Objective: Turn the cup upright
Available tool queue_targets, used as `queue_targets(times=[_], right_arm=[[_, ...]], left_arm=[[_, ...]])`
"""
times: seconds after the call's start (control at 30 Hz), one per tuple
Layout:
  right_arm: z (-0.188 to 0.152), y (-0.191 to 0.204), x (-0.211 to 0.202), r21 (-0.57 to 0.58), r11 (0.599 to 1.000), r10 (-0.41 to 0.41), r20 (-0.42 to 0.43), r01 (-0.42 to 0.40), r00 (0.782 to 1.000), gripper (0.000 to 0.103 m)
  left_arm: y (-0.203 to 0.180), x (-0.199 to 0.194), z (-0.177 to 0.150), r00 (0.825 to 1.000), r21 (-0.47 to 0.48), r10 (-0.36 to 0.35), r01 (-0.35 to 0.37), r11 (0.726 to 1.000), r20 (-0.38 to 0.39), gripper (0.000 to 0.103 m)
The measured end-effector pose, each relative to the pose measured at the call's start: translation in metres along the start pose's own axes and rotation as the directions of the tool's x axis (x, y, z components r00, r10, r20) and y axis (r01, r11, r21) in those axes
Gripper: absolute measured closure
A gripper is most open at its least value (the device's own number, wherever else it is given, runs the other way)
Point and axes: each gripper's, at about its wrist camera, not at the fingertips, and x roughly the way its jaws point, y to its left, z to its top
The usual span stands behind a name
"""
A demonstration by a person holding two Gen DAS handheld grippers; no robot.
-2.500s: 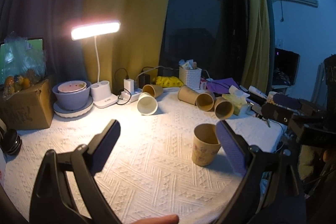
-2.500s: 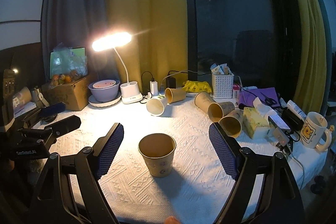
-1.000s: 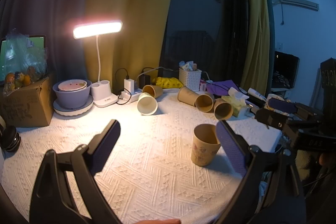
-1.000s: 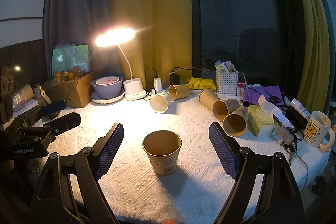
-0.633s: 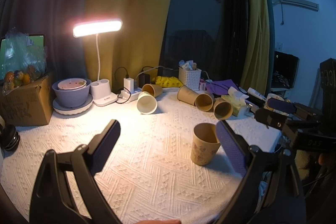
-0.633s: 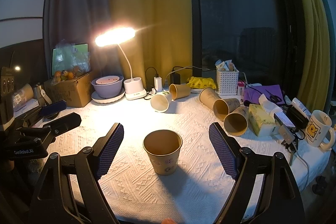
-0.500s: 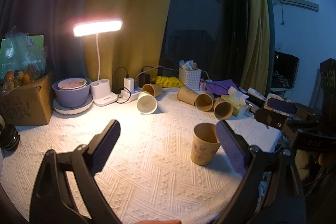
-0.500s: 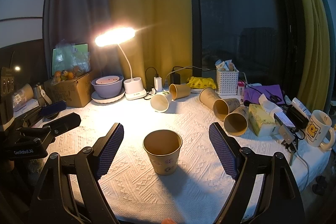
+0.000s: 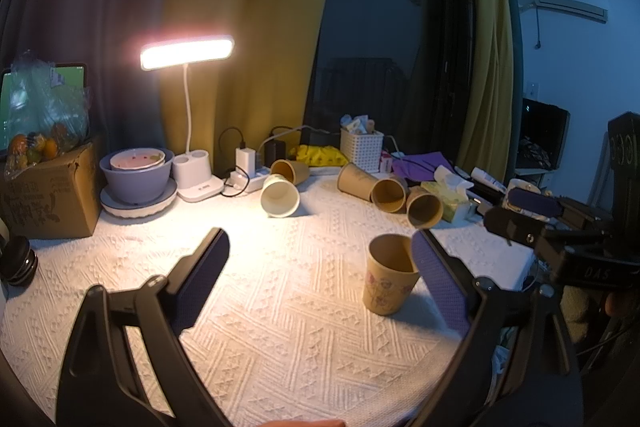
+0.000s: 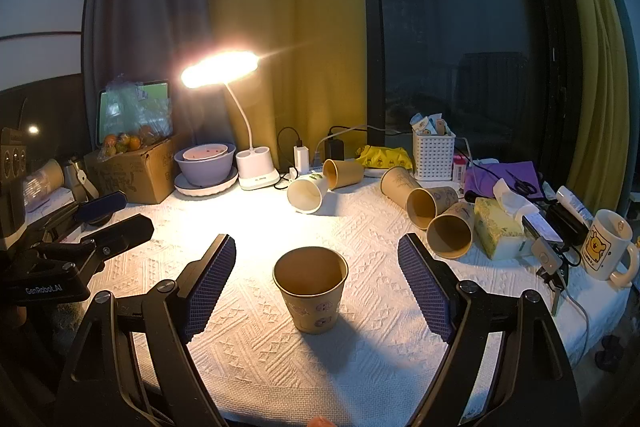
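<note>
Between spread right tongs, tan flower-printed cup stands upright; left tongs spread

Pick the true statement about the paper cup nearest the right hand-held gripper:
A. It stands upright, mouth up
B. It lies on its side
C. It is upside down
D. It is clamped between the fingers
A: the paper cup stands mouth up on the tablecloth, untouched between the open right hand-held gripper fingers.

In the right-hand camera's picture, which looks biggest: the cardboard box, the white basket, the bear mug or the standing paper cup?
1. cardboard box
2. standing paper cup, though it is nearest the camera
3. white basket and bear mug look alike
</note>
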Motion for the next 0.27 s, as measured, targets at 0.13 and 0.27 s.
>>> queue_targets(times=[0.13, 0.27], right_arm=[[0.0000, 0.0003, 0.0000, 0.000, 1.000, -0.001, 0.001, 0.001, 1.000, 0.017], [-0.0001, 0.0006, 0.0000, 0.000, 1.000, -0.001, -0.002, 0.001, 1.000, 0.017]], left_arm=[[-0.0010, -0.0013, -0.0009, 1.000, 0.000, -0.013, 0.013, 1.000, 0.006, 0.010], [-0.0020, -0.0046, -0.0023, 0.998, -0.006, -0.061, 0.061, 0.998, 0.023, 0.010]])
